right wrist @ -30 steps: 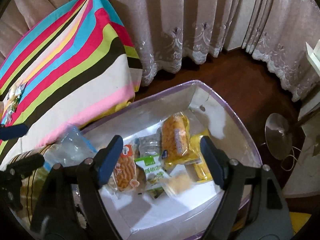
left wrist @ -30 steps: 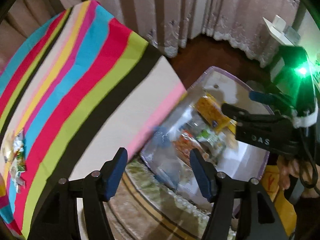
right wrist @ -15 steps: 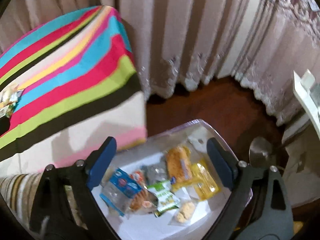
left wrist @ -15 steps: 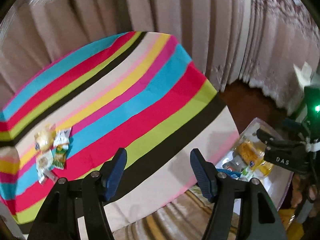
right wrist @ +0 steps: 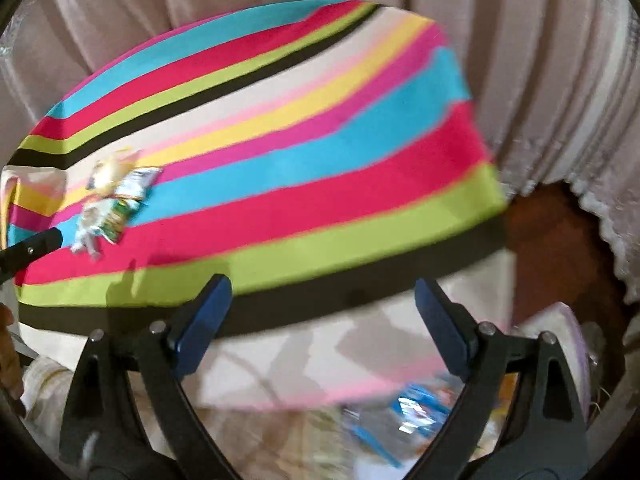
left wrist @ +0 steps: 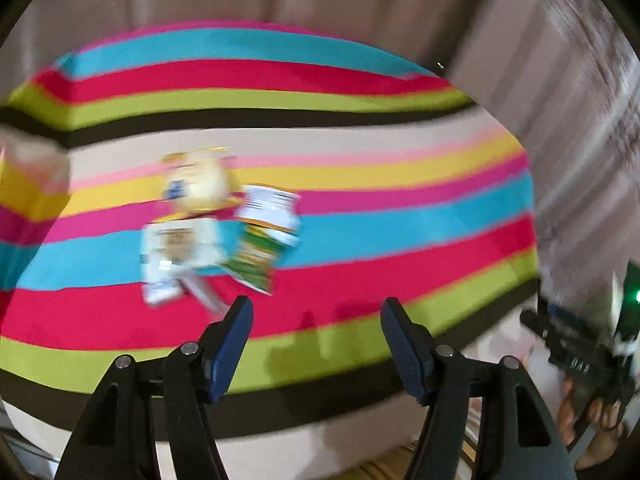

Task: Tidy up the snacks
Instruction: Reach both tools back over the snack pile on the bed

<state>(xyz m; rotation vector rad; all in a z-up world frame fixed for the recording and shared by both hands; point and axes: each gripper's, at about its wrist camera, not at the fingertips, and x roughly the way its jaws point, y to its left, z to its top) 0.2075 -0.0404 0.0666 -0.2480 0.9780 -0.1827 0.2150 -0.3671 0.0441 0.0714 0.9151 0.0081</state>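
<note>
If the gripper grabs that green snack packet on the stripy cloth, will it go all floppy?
Probably. The green packet looks flat and thin, like a soft wrapper, so it would likely bend and hang from the pads. It seems light for its size and may slide on the cloth if nudged. It overlaps the other packets, so they might shift too.

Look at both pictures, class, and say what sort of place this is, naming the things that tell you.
Probably a room in a home: long pleated curtains hang to a dark wood floor, and a table under a bright striped cloth holds a few snack packets.
</note>
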